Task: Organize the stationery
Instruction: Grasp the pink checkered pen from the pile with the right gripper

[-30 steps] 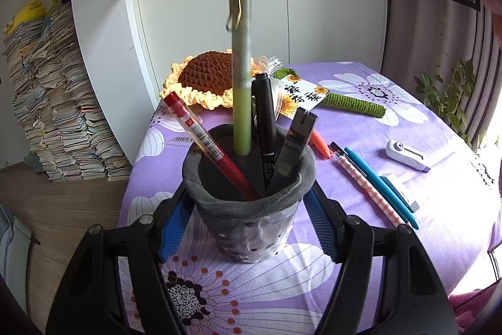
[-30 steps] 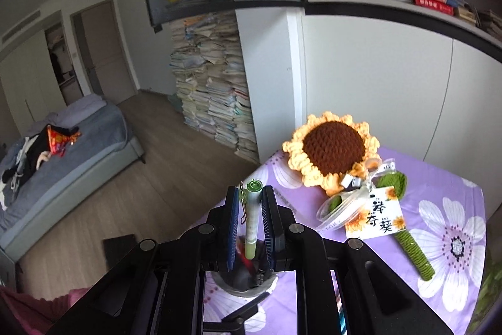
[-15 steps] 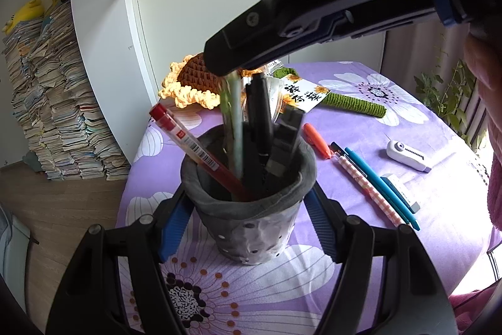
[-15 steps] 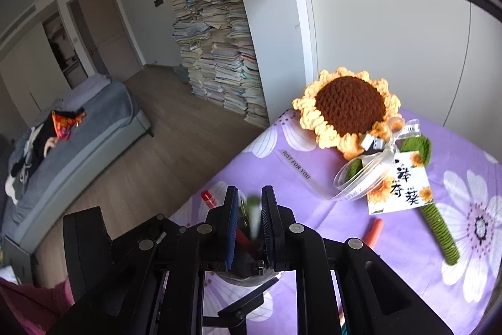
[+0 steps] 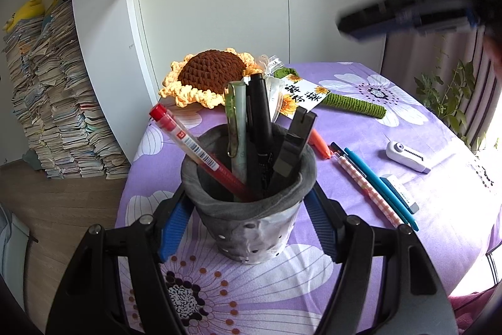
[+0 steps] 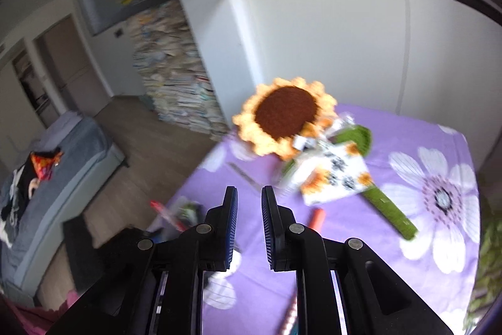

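Left wrist view: the table (image 5: 439,102), under a purple flowered cloth, fills the lower right of the frame, and the grey cup (image 5: 251,209) stands at centre, held between the pads of the left tool (image 5: 251,223), which clamps its sides. A second ago the green pen (image 5: 237,127) hung above the cup from the right tool; now it stands inside among a red pen (image 5: 194,148), a black pen (image 5: 260,121) and a dark clip-like piece, and the right tool (image 5: 404,19) is a blur at the upper right, clear of the cup. So that pen looks delivered, and the right hand is free for the next item.

Right wrist view: the right tool (image 6: 249,225) shows a narrow gap with nothing between its pads. It faces the crochet sunflower (image 6: 285,118) and its card, near the frame's centre.

Left to gather, lying right of the cup in the left view: a blue pen (image 5: 382,187) beside a checked pen (image 5: 368,192), an orange marker (image 5: 320,143), a white corrector (image 5: 408,156) and an eraser (image 5: 400,189). The two pens lie touching side by side, so picking one alone may be fiddly. The cup is filling, and leaning pens could block the next drop.
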The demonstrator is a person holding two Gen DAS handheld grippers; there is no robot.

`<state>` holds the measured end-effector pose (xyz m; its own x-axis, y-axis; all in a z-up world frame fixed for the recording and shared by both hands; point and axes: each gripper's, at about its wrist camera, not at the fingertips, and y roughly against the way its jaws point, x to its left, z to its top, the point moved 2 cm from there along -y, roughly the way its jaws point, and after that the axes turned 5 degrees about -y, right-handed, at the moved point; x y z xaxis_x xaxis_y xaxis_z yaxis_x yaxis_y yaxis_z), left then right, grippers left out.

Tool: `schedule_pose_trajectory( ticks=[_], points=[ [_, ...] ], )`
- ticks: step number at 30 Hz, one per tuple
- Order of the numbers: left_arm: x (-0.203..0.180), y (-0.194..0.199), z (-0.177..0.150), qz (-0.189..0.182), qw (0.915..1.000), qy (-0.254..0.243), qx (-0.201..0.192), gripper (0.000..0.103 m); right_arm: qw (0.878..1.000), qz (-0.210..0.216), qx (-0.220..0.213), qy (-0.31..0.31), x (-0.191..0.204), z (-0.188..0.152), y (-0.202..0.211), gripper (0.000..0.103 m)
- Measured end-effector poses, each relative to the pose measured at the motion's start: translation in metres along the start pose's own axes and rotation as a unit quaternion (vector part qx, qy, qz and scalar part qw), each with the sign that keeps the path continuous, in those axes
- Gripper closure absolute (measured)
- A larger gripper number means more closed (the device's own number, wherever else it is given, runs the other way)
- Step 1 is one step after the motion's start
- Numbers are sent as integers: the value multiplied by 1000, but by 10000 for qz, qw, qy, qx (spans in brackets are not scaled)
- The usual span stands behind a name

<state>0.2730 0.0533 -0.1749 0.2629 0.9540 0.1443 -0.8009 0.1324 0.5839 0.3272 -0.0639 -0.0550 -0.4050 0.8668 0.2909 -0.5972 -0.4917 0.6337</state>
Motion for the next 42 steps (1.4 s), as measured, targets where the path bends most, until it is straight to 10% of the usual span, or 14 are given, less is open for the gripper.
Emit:
schedule_pose_trajectory(
  ticks=[10,30,42],
  points=[
    [-1,3,-1,41,10000,-24,0,33,9854,-677,1522,-361,-46,-57,-75,87],
    [0,2,-2,4,10000,-63,-12,33,9766,-1001,1897,-167,-52,-75,-106,87],
    [2,2,-3,-1,10000,-27,-8,33,9803,-423,1898,-354,-47,-70,-96,87]
  ],
)
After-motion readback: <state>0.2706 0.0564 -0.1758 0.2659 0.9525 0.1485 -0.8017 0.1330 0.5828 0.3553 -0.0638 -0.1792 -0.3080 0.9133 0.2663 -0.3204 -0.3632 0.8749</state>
